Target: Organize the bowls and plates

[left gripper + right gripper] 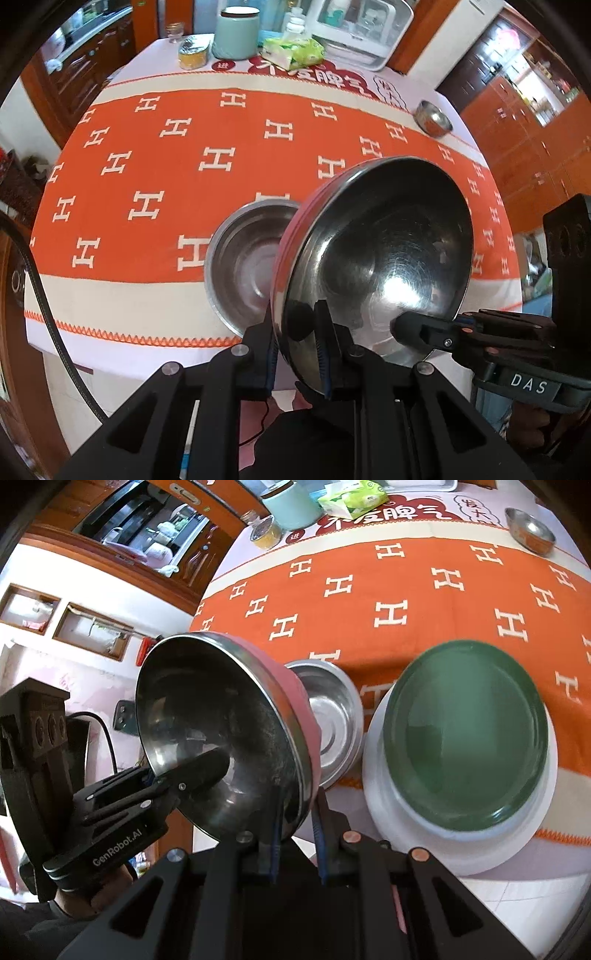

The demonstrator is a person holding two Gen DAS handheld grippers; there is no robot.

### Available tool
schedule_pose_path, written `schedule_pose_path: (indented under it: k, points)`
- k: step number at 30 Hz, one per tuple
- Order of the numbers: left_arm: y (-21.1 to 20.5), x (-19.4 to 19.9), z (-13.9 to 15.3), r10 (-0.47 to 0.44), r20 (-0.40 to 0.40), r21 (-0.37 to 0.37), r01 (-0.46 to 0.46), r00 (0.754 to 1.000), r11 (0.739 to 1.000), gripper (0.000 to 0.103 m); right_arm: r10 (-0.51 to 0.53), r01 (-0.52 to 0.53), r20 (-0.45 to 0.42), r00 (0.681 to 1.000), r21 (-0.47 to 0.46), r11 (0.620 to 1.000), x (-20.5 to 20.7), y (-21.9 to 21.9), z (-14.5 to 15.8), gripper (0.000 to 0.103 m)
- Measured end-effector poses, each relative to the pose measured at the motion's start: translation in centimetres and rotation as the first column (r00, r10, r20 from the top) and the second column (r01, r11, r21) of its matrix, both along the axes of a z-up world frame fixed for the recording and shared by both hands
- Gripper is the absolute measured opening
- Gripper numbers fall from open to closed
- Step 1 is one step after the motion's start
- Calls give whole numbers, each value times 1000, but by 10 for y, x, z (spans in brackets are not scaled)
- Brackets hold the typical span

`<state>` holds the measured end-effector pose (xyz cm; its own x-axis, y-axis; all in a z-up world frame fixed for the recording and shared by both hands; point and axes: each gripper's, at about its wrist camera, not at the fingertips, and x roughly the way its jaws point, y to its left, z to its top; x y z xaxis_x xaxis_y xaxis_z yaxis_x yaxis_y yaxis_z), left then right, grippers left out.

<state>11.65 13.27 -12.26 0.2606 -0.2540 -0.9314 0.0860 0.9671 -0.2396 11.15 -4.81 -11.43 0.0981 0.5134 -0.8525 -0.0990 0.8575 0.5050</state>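
Both grippers clamp the rim of 1 pink-backed steel bowl, held tilted above the table's near edge: the left gripper at the rim's 7 o'clock, the right gripper on the opposite side. An empty steel bowl sits just beyond, toward 11 o'clock from the left gripper. The green plate lies at the right gripper's 1 o'clock. Nesting looks next.

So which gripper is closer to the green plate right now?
Right. The right gripper pinches the steel bowl at the rim just beside the green plate; the left gripper grips the bowl's opposite rim, farther from the plate.
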Motion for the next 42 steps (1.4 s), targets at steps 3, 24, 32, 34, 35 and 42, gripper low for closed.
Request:
schedule_pose_path:
  k: [3, 24, 32, 34, 35, 42]
  points:
    - [5, 0, -7, -40, -18, -2, 40, 999, 999, 16, -39, 40, 8, 999, -18, 999, -9, 7, -3, 15]
    - [19, 40, -56, -281, -118, 38, 287, 952, 957, 16, -292, 290, -3, 956, -102, 952, -14, 35, -39, 15]
    - [12, 54, -82, -351, -144, 47, 360, 925, 932, 23, -352, 347, -24, 936, -124, 930, -12, 39, -60, 16]
    - [9, 55, -86, -369, -141, 51, 379, 919, 924, 27, -365, 359, -22, 931, -124, 925, -12, 39, -63, 17]
    - [7, 56, -87, -380, -138, 53, 390, 915, 920, 29, -370, 365, -21, 929, -123, 923, -11, 39, -64, 17]
    - [2, 60, -83, -399, -118, 74, 408, 910, 910, 35, -407, 403, -6, 914, -116, 908, -10, 34, -64, 20]
